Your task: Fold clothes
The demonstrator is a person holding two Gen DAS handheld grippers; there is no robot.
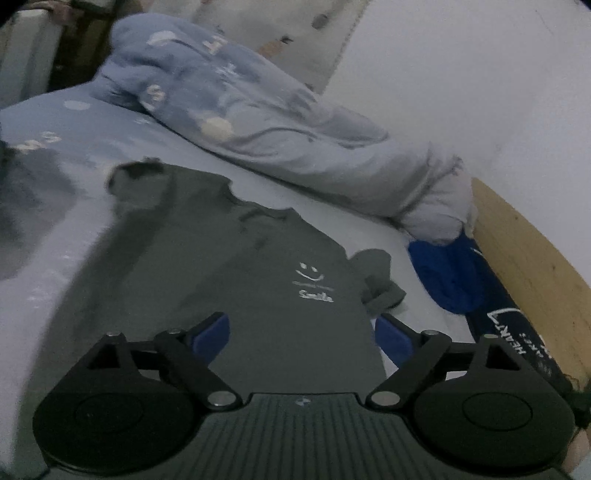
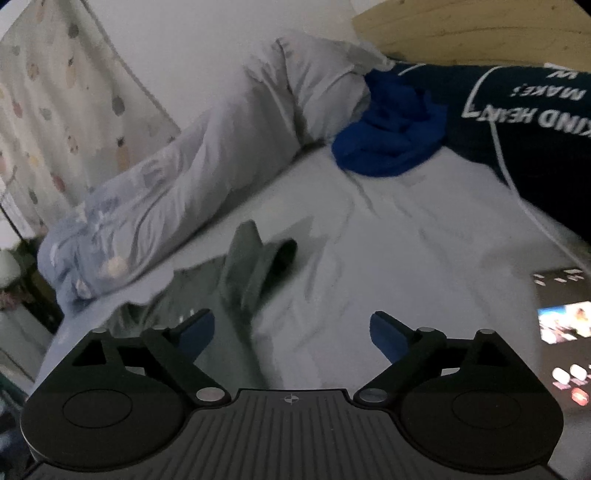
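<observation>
A dark grey T-shirt (image 1: 221,280) with a white smiley and "Smile" print lies spread flat on the pale bed sheet (image 1: 332,221). Its right sleeve (image 1: 376,280) is crumpled. My left gripper (image 1: 301,334) is open and empty, hovering over the shirt's lower body. In the right wrist view the same shirt (image 2: 236,280) lies at lower left with its sleeve (image 2: 266,258) standing up in a fold. My right gripper (image 2: 291,332) is open and empty, over the sheet (image 2: 388,251) just right of the shirt.
A rolled light-blue duvet (image 1: 258,122) lies along the wall side. A bright blue garment (image 2: 391,140) is bunched near the wooden headboard (image 2: 480,33), beside a navy pillow (image 2: 535,122) with white lettering. A lit phone or tablet (image 2: 565,332) lies at the right.
</observation>
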